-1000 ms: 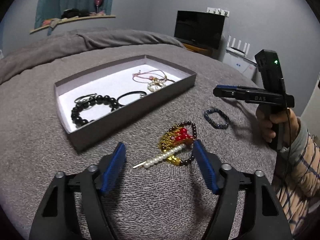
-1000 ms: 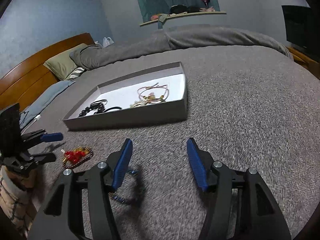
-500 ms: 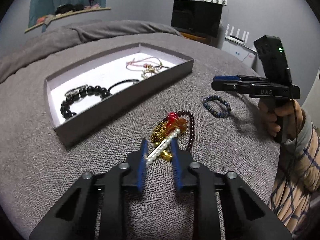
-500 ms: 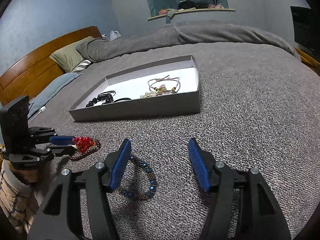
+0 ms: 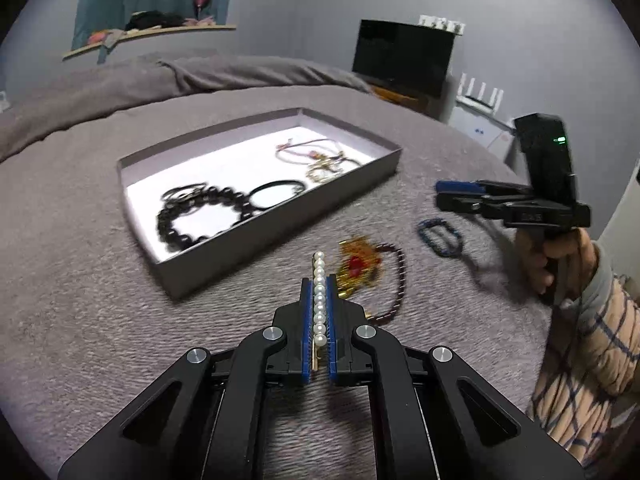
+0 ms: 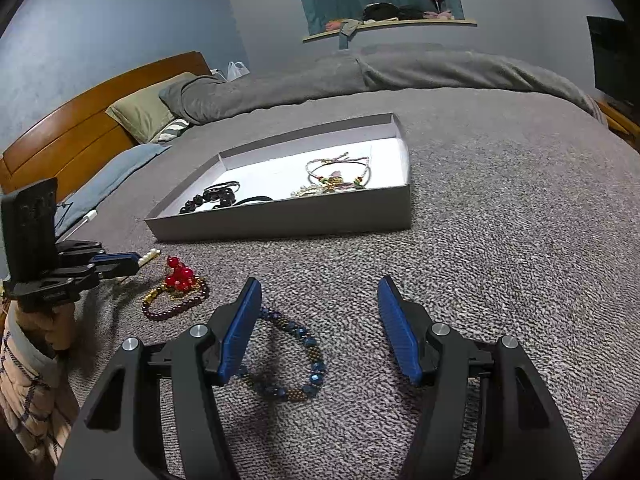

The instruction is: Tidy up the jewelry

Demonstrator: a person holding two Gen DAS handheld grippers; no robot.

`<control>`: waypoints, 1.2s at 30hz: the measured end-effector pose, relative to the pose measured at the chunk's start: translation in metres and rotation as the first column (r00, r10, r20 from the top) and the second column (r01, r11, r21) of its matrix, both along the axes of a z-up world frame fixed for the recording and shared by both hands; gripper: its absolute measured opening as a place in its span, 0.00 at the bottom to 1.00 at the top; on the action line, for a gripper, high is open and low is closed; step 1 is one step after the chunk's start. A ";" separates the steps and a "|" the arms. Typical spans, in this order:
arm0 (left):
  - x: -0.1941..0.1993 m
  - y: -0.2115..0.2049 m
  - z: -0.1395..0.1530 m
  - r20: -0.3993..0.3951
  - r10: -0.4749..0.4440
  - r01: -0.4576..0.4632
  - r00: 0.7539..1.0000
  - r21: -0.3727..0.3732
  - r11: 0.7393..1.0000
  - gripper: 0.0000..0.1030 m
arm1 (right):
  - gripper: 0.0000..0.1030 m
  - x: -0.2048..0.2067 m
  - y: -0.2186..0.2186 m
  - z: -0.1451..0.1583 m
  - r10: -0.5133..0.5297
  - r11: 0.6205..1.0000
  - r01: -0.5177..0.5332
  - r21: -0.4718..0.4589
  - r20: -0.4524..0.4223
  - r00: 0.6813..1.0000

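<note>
Pearl-set hair pin (image 5: pixel 319 300) sits clamped btwn the blue pads of the left tool (image 5: pixel 319 280), long axis running straight fwd along the fingers, pearl end sticking out past the tips; in the right wrist view the same pin (image 6: pixel 149 256) pokes from that tool's nose, clear of the bed. Right tool (image 6: pixel 320 320) is spread wide, nothing held, hovering over the blue bead bracelet (image 6: pixel 286 356), which lies on the grey blanket (image 6: pixel 500 248) just inside the left pad, so right hand is the nearer one for it. Grey tray (image 5: pixel 280 216) lies ahead and to the left of the left tool, its near wall facing it; judging from that, the drop calls for a fwd-left carry over the wall. Inside the tray: black bead bracelet (image 5: pixel 192 216), thin black band (image 5: pixel 276 194), a dark ring cluster, pink cord bracelets (image 5: pixel 304 150) and a gold tangle at the far end. Loose on the bed, just right of the left tool: red-and-gold charm piece (image 5: pixel 356 268) w/ a dark red bead strand (image 5: pixel 396 280).
</note>
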State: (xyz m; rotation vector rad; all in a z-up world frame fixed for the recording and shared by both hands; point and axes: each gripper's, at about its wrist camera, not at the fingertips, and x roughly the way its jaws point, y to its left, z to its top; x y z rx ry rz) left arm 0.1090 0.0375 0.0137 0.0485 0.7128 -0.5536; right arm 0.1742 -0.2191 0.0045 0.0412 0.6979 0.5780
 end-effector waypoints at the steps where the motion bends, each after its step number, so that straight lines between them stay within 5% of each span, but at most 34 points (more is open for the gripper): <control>1: 0.002 0.003 -0.002 -0.005 0.017 -0.017 1.000 0.015 1.000 0.07 | 0.58 -0.001 0.002 0.001 0.008 1.000 -0.008 0.000 0.004 1.000; 23: 0.013 0.001 -0.022 -0.095 0.064 -0.055 0.993 0.097 0.994 0.14 | 0.57 -0.015 0.111 0.000 0.229 0.972 -0.228 -0.057 0.002 0.974; 31: 0.011 0.002 -0.020 -0.084 0.067 -0.059 0.994 0.091 0.994 0.15 | 0.12 -0.019 0.133 -0.004 0.262 0.959 -0.259 -0.117 0.011 0.965; 36: 0.005 0.008 -0.012 -0.039 0.085 -0.082 0.996 0.066 0.994 0.08 | 0.12 -0.021 0.125 0.002 0.267 0.962 -0.263 -0.080 0.044 0.963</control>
